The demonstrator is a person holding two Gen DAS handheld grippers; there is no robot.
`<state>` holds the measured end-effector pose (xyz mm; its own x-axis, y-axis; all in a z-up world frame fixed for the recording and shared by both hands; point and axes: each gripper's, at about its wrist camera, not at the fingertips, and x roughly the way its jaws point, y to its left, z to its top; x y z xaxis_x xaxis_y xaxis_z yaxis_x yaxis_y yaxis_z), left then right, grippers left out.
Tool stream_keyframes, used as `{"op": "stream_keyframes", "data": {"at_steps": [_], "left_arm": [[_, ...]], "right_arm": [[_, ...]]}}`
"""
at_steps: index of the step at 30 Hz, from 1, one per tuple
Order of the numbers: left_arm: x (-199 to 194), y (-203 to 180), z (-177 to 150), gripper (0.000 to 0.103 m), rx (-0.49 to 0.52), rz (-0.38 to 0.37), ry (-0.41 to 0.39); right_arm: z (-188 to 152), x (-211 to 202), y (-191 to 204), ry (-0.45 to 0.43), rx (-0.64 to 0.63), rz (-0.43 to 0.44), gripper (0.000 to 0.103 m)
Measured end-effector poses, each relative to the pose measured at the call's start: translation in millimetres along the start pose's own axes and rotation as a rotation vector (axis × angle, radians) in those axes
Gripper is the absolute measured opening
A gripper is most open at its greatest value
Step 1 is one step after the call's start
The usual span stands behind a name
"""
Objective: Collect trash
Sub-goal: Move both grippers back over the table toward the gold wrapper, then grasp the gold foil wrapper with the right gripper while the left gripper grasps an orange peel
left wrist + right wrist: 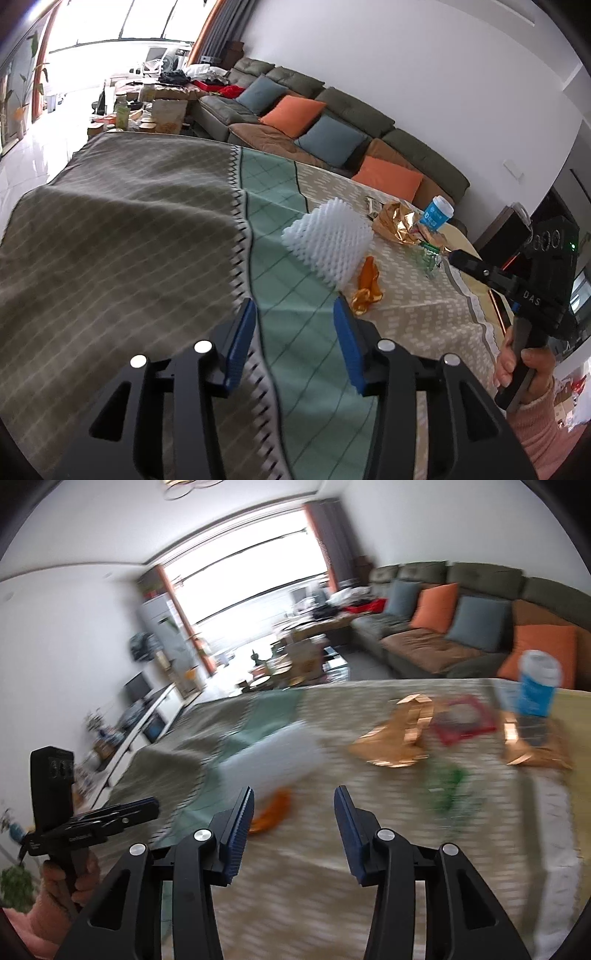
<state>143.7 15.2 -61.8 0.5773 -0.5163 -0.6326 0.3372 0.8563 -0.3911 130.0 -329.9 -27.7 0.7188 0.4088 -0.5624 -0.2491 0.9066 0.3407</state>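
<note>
Trash lies on a table under a patterned cloth (147, 221): a white foam net (328, 240), orange peel (367, 288), a crumpled gold wrapper (397, 221), a clear green-printed wrapper (430, 258) and a blue paper cup (437, 214). My left gripper (294, 306) hovers open over the cloth, short of the foam net, with nothing between its blue pads. My right gripper (293, 794) is open too and holds nothing. Its view is blurred, with the foam net (273, 760) and peel (273, 812) just ahead. Farther right are the gold wrapper (391, 738), a red wrapper (465, 720) and the cup (535, 690).
A grey-green sofa (369, 122) with orange and blue cushions runs behind the table. A cluttered low table (155, 107) stands toward the bright window. The table's edge (487, 325) falls away at right, where a hand (517, 365) holds the other gripper.
</note>
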Motion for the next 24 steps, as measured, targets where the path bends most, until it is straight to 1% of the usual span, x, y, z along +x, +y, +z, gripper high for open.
{"op": "stream_keyframes", "data": {"at_steps": [4,12,16,24], "left_arm": [[15,-14,5,0.045,0.030,-0.017,0.025],[41,-43,0,0.045,0.089,-0.047,0.080],[54,-53,0,0.045,0.109,-0.048,0.111],[73,-62,0,0.045,0.105,-0.053,0.153]], "right_arm": [[2,-12,-26,-0.035,0.037,-0.058,0.049],[21,4,-63,-0.045,0.077,-0.104,0.049],[29,15,-78,-0.023,0.098,-0.098,0.051],[46,53,-96,0.042,0.144,-0.066,0.051]]}}
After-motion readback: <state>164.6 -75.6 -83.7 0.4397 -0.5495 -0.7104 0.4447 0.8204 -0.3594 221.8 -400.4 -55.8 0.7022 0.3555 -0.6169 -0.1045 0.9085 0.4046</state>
